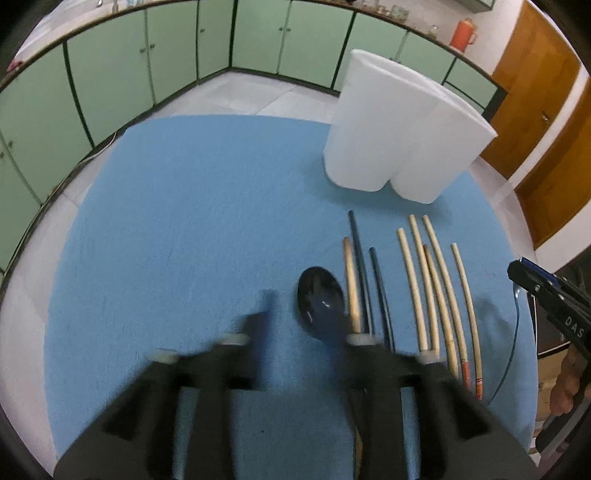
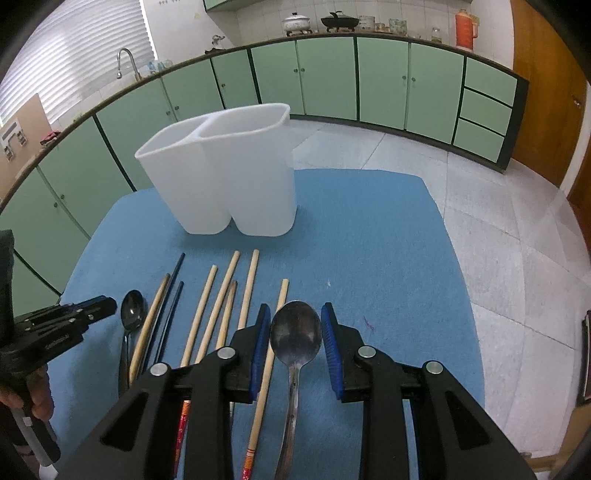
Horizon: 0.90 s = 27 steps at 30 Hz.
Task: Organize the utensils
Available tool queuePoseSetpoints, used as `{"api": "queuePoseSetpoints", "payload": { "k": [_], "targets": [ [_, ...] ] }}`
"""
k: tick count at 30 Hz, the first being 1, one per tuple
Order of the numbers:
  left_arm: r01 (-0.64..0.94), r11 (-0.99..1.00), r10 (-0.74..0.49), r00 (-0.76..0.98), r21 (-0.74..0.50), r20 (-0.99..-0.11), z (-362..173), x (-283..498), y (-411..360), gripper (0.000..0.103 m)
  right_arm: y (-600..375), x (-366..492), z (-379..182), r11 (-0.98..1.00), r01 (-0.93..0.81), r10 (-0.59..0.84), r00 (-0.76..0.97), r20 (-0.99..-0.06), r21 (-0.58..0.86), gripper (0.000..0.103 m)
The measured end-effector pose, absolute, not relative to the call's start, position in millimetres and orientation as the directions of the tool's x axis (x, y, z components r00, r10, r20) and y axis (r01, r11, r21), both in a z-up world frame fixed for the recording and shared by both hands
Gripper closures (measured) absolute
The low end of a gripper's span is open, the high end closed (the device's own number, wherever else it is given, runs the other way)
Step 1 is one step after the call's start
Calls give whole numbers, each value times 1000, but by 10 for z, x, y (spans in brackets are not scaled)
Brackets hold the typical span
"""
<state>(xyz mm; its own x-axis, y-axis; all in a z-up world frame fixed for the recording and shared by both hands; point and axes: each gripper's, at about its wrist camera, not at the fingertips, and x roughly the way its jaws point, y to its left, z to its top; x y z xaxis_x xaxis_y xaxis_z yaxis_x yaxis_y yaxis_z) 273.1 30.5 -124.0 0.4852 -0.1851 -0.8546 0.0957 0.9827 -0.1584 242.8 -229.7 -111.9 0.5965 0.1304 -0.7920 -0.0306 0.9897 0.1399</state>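
A white two-compartment utensil holder stands upright on the blue mat; it also shows in the left wrist view. Several wooden and dark chopsticks lie in a row in front of it. My right gripper is open, with a metal spoon lying on the mat between its fingers. My left gripper is open and blurred, over a dark spoon. The same spoon and the left gripper show at the left of the right wrist view.
Green cabinets line the far walls, with a tiled floor beyond the mat. A wooden door stands at the right. An orange thermos and pots sit on the counter.
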Motion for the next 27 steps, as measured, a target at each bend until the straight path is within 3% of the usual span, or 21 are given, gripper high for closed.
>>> {"api": "queuePoseSetpoints", "payload": {
  "k": [1,13,15,16,19,21,23,27],
  "targets": [
    [85,983,-181,497,-160,-849,-1231,2735,319,45,-2297,2428,-1130,990,-30,130,595,-793,140,75],
    [69,990,-139,477,-121,-868,-1321,2966,128,40,-2357,2520,-1342,988,-15,134,572,-809,153,75],
    [60,990,-139,463,-126,-876,-1363,2986,129,47,-2371,2531,-1369,988,-11,133,570,-811,154,75],
    [57,990,-143,449,-132,-882,-1400,2995,131,56,-2376,2536,-1380,988,-9,133,568,-812,155,75],
    [65,991,-131,459,-113,-879,-1414,2985,100,59,-2376,2538,-1400,988,-9,133,566,-813,156,75],
    [75,990,-139,461,-117,-876,-1426,2971,117,71,-2372,2536,-1404,988,-9,134,565,-814,156,75],
    [85,987,-157,458,-133,-875,-1419,2995,100,93,-2367,2533,-1392,988,-10,134,566,-814,156,75],
    [106,981,-194,470,-164,-861,-1411,2978,128,94,-2353,2513,-1354,988,-16,136,569,-811,154,75]
  ]
}}
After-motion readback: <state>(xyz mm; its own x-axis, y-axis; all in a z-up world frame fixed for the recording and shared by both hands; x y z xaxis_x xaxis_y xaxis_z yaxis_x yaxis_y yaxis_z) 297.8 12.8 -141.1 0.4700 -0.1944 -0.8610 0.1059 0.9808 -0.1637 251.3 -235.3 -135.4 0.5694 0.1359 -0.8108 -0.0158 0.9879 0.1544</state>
